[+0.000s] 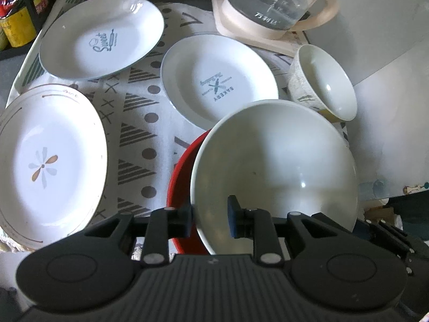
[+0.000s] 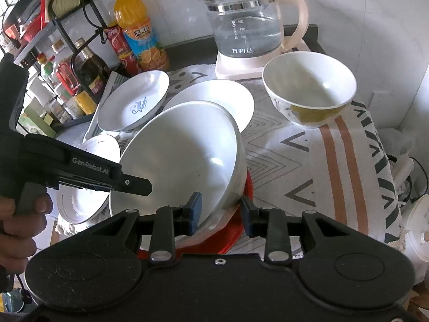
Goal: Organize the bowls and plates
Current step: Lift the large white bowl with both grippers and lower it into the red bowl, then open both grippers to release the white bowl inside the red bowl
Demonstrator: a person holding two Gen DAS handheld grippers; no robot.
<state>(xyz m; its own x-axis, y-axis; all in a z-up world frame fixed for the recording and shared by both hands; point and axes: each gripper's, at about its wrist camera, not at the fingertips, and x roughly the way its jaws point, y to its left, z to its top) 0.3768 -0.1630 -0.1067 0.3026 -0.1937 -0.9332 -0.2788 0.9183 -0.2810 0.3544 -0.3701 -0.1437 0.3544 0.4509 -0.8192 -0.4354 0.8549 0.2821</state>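
Both grippers angled down, jaws straddling white bowl [image 1: 273, 166] rim, seemingly unclamped.

Large bowl [image 1: 273, 171] sits in the dish [image 1: 182, 177] (tilted), plates [image 1: 51, 161] left.

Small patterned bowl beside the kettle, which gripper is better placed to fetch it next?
Probably right. Both open grippers straddle the rim of the big white bowl, but the right gripper sits on the side facing the small patterned bowl, with only cloth between. The left gripper is nearer the plates.
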